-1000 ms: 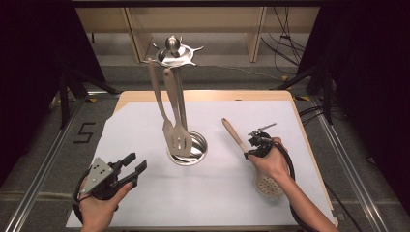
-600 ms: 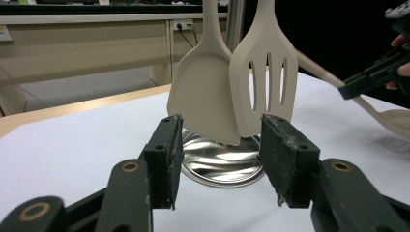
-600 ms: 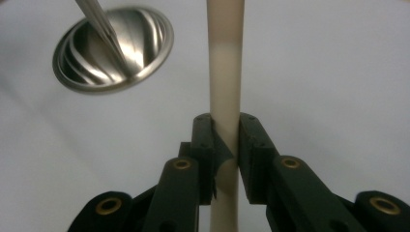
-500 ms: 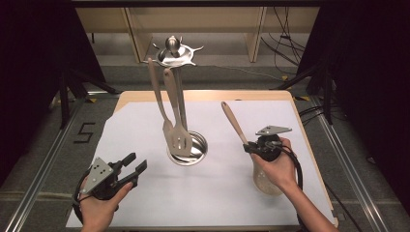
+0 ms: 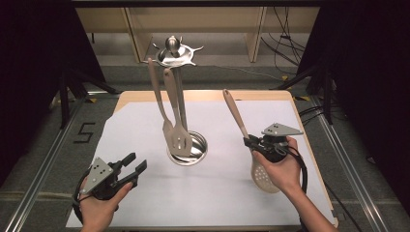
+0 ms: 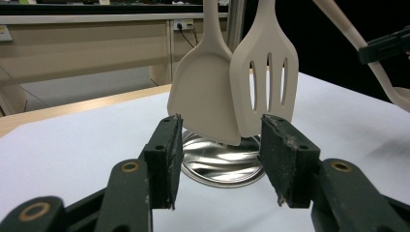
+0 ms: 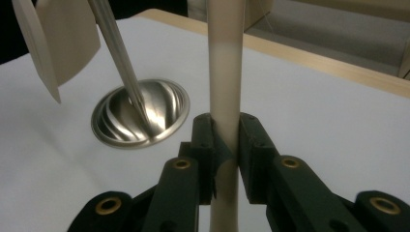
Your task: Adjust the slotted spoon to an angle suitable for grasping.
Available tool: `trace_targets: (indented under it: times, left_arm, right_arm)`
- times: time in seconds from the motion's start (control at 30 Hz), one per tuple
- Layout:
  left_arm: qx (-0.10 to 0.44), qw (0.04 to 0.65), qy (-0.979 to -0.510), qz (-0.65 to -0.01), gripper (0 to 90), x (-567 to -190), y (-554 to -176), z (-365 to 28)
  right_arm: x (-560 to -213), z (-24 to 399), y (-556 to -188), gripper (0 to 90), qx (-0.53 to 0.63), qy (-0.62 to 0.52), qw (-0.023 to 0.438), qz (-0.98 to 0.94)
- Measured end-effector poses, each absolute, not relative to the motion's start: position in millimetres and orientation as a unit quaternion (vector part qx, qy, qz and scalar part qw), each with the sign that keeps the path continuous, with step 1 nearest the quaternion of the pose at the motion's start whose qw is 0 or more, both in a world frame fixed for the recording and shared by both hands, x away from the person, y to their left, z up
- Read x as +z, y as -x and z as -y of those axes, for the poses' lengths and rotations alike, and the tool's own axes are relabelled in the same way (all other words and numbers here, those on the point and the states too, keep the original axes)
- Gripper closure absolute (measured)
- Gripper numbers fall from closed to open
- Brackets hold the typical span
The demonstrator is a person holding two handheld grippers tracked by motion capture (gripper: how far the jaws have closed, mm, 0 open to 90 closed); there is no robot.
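Note:
A steel utensil stand (image 5: 173, 50) rises from a round base (image 5: 193, 153) at the table's middle. A solid turner (image 6: 205, 96) and a slotted spatula (image 6: 266, 82) hang from it. My right gripper (image 5: 251, 142) is shut on the beige handle (image 7: 225, 72) of a perforated skimmer, held nearly upright, handle tip up and head (image 5: 263, 176) low over the white sheet. In the right gripper view, my right gripper (image 7: 225, 145) pinches the handle between both pads. My left gripper (image 5: 133, 166) rests open at the front left, and in its own view my left gripper (image 6: 225, 169) points at the stand's base (image 6: 222, 162).
A white sheet (image 5: 145, 125) covers the wooden table (image 5: 290, 96). The stand's rod (image 7: 118, 58) and base (image 7: 140, 113) lie left of the held handle. Dark curtains flank both sides, and a metal rail (image 5: 43, 164) runs along the floor at left.
The right hand has risen and turned, swinging the skimmer's handle from slanting low over the sheet to nearly upright. The left hand and its gripper have stayed put.

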State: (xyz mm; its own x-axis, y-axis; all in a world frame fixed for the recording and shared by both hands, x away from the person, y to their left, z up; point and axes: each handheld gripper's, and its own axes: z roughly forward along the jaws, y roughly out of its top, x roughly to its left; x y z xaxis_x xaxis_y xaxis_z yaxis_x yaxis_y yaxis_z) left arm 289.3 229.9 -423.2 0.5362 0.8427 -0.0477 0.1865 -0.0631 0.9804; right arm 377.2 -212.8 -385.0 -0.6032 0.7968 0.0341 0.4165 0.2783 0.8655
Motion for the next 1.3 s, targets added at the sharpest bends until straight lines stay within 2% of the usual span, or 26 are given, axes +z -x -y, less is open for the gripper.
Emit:
trace_targets:
  times: [0.57,0.63,1.07,1.3]
  left_arm:
    - [0.29,0.566,-0.67,-0.384,50.0,-423,-289,-230]
    - [0.289,0.567,-0.669,-0.384,50.0,-423,-289,-230]
    - [0.289,0.566,-0.669,-0.386,49.8,-423,-291,-229]
    - [0.289,0.567,-0.668,-0.386,49.7,-423,-290,-229]
  right_arm:
    - [-361,200,-362,78.9,0.501,-0.36,0.221,-0.755]
    - [-360,198,-361,78.9,0.505,-0.353,0.238,-0.751]
    - [-346,193,-355,78.9,0.521,-0.342,0.226,-0.748]
    - [-340,189,-353,78.9,0.527,-0.329,0.236,-0.747]
